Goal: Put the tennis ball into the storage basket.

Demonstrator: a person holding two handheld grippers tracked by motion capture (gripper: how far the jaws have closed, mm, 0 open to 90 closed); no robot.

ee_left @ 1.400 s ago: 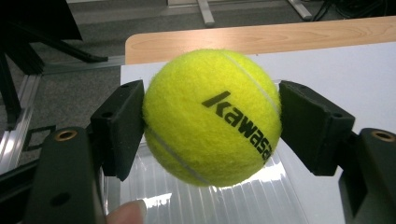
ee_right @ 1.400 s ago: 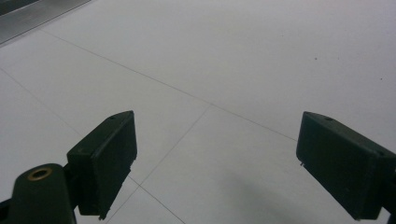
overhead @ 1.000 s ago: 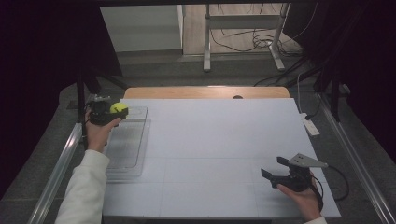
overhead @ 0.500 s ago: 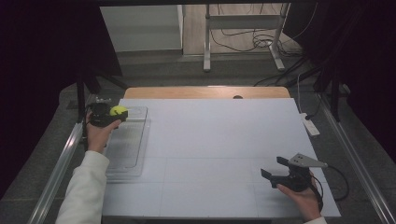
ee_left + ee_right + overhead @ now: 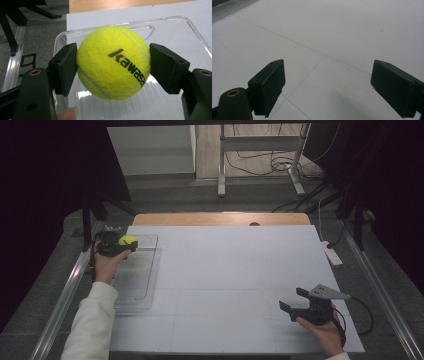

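A yellow tennis ball (image 5: 113,62) with black lettering sits between the two black pads of my left gripper (image 5: 112,66), which is shut on it. In the high view the ball (image 5: 127,240) and the left gripper (image 5: 125,245) hang over the far end of a clear plastic tray (image 5: 135,280) at the table's left side. The tray's ribbed floor and handle slot (image 5: 160,97) lie just beneath the ball. My right gripper (image 5: 292,299) rests near the front right of the white table, and its jaws (image 5: 325,87) stand wide open over bare tabletop.
The white table top (image 5: 230,270) has a wooden strip along its far edge. A white power strip (image 5: 331,254) lies off the right edge. Metal rails run along both sides, and a stand with cables (image 5: 260,160) is on the floor beyond.
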